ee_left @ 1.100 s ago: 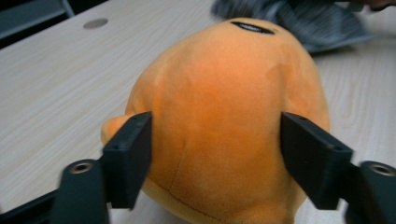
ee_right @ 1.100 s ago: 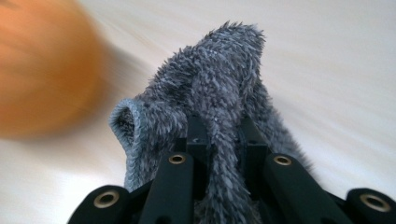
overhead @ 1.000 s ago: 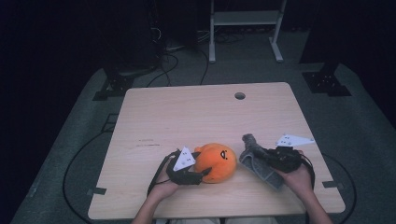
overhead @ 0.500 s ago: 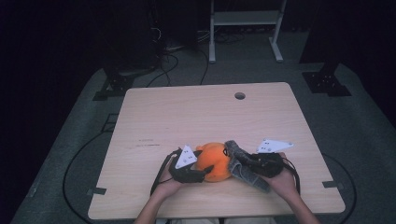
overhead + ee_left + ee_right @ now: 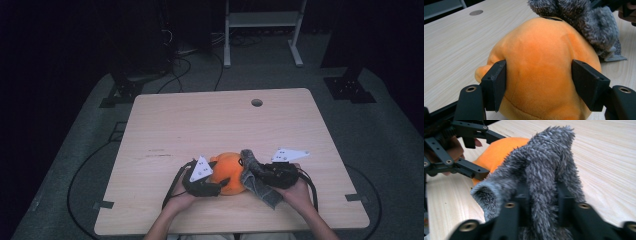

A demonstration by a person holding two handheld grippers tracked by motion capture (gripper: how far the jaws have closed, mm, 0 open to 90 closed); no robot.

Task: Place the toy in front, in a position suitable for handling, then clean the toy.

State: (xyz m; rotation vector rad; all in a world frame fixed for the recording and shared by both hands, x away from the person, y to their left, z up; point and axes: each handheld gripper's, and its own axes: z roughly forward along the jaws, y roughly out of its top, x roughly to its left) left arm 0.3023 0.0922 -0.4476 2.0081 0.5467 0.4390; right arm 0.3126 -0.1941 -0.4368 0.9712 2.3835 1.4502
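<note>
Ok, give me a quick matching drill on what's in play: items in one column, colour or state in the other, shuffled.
Items:
1. plush toy
2. fuzzy cloth
3. table
4. left claw

Colour or state:
A. grey, pinched in the right claw
B. light wood
C. orange
D. pads pressed on both sides of the toy

Pairs: 1-C, 2-A, 3-B, 4-D

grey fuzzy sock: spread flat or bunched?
Bunched. The grey sock stands gathered between the right gripper pads, its top against the orange plush.
</note>
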